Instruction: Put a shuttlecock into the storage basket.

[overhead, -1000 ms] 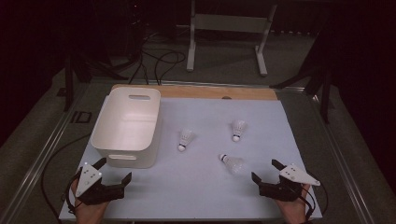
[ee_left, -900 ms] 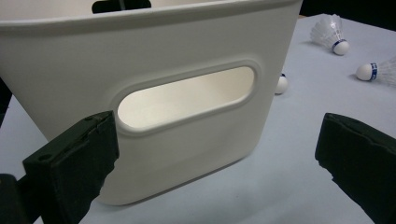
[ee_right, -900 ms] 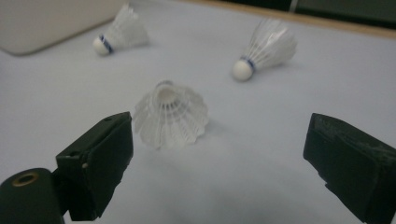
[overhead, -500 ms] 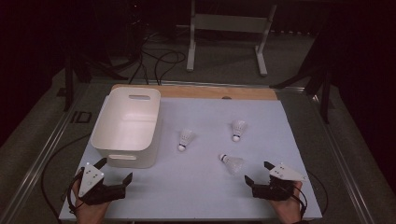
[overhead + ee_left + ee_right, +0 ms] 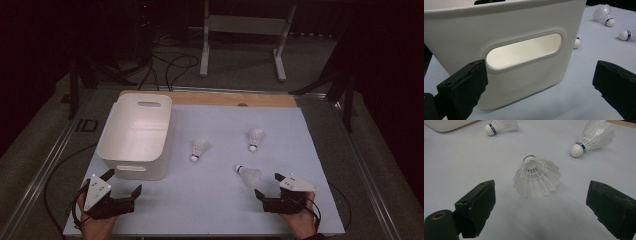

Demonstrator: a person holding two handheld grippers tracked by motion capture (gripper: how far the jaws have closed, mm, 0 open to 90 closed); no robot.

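Bin (image 5: pixel 137 132) empty; three shuttlecocks on bench, none moved. Right gripper (image 5: pixel 541 207) jaws open, nearest shuttlecock (image 5: pixel 536 178) just ahead, between them. Left gripper (image 5: pixel 121 189) open.

Bin (image 5: pixel 136 135): worktop (image 5: pixel 210 210) left side, toward the far edge. Three shuttlecocks right of it: one (image 5: pixel 199 149) mid-worktop, one (image 5: pixel 254 138) farther right, one (image 5: pixel 248 174) nearer the front edge, just before the right gripper (image 5: pixel 267 187).

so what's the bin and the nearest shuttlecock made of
Bin: looks like moulded plastic, smooth matte white, with rounded edges and a cut-out handle slot. Nearest shuttlecock: the skirt looks like white moulded plastic, a ribbed lattice rather than feathers; its rounded white tip could be foam or cork, hard to tell.
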